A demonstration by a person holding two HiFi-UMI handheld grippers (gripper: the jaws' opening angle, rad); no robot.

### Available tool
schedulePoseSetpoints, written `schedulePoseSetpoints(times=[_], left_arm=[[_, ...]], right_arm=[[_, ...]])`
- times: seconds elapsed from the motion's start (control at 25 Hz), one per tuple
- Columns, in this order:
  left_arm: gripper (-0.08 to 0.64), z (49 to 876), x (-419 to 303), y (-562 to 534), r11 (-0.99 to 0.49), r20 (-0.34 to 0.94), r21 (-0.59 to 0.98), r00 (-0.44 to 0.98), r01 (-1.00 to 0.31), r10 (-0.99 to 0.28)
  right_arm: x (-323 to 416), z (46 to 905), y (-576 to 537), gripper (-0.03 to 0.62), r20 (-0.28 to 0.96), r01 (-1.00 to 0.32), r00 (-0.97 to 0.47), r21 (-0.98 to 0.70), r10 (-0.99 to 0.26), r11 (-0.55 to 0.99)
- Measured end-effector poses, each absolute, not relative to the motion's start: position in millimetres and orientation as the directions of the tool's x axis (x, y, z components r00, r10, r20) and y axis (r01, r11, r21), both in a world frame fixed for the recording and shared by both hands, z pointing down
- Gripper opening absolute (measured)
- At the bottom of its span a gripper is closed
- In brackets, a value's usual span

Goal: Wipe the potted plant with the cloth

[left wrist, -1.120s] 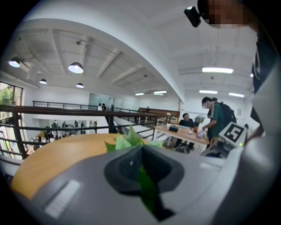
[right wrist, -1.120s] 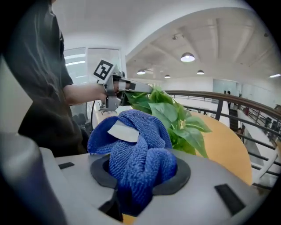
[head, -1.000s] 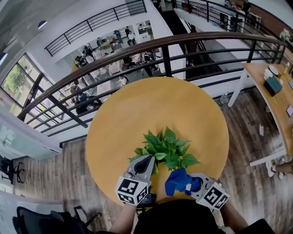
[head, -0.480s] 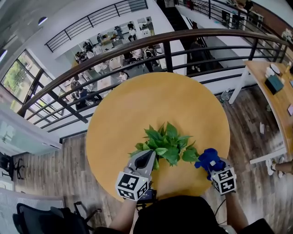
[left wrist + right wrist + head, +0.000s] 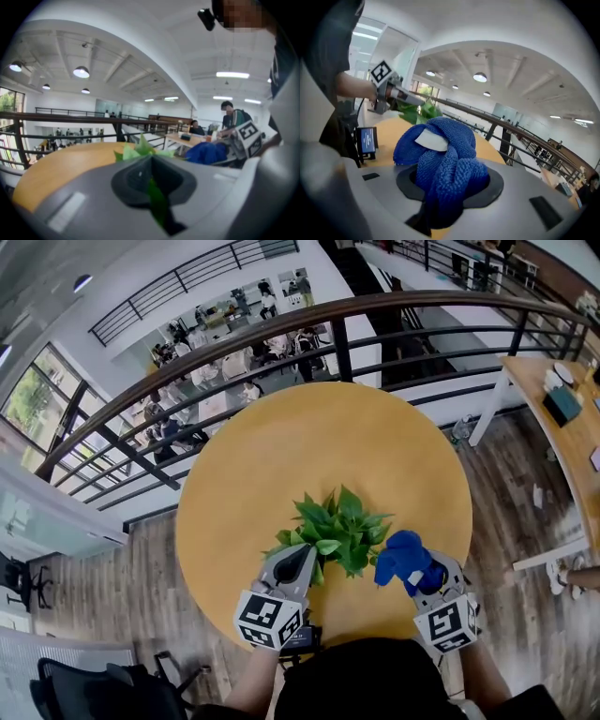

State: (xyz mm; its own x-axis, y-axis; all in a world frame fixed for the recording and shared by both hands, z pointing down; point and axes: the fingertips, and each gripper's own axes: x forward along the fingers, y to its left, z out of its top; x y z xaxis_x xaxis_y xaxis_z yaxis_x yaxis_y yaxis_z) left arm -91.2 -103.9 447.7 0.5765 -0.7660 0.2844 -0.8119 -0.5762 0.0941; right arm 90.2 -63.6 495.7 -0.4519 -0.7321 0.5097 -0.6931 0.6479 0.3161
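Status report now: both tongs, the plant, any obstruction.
Left tongs shut on a leaf. Right tongs shut on the bunched blue cloth, close beside the potted plant; contact unclear. Nothing in the way on the table.

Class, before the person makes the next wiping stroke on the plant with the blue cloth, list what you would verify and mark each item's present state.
1. Right gripper clamped on the blue cloth: ok.
2. Left gripper shut on a leaf of the potted plant, steadying it: ok.
3. Cloth touching the foliage: cannot tell; the head view shows it close beside the plant's right edge.
4. Pot upright: cannot tell, hidden under the leaves.
5. Nothing else on the table near the plant: ok.
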Motion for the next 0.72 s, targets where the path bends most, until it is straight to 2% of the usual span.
schedulePoseSetpoints(times=[0.2,0.32,0.4,0.56,0.64,0.72], left_arm=[[0.001,445.0,-92.3,-103.8,-0.573,0.279,0.098,0.576,-0.813,-0.769],[0.001,445.5,-90.8,-102.9,-0.576,0.275,0.102,0.58,-0.811,-0.767],[0.002,447.2,-90.3,-102.6,-0.579,0.274,0.105,0.583,-0.809,-0.765],[0.001,448.7,-90.3,-104.5,-0.581,0.269,0.111,0.587,-0.806,-0.764],[0.001,447.3,-90.3,-104.2,-0.582,0.269,0.112,0.588,-0.805,-0.763],[0.002,446.2,-90.7,-103.4,-0.58,0.271,0.114,0.587,-0.807,-0.763]], right_arm=[[153.5,573.2,-61.8,0.156,0.724,-0.78,-0.266,0.225,-0.636,0.584],[190.8,589.1,-66.3,0.156,0.77,-0.821,-0.171,0.234,-0.615,0.521],[198.6,567.7,-82.1,0.156,0.719,-0.835,-0.155,0.271,-0.677,0.479],[161.7,469.5,-127.8,0.156,0.452,-0.832,-0.26,0.344,-0.853,0.436],[123.6,437.6,-137.8,0.156,0.371,-0.795,-0.357,0.361,-0.857,0.487],[87.3,440.3,-141.6,0.156,0.382,-0.731,-0.437,0.377,-0.814,0.569]])
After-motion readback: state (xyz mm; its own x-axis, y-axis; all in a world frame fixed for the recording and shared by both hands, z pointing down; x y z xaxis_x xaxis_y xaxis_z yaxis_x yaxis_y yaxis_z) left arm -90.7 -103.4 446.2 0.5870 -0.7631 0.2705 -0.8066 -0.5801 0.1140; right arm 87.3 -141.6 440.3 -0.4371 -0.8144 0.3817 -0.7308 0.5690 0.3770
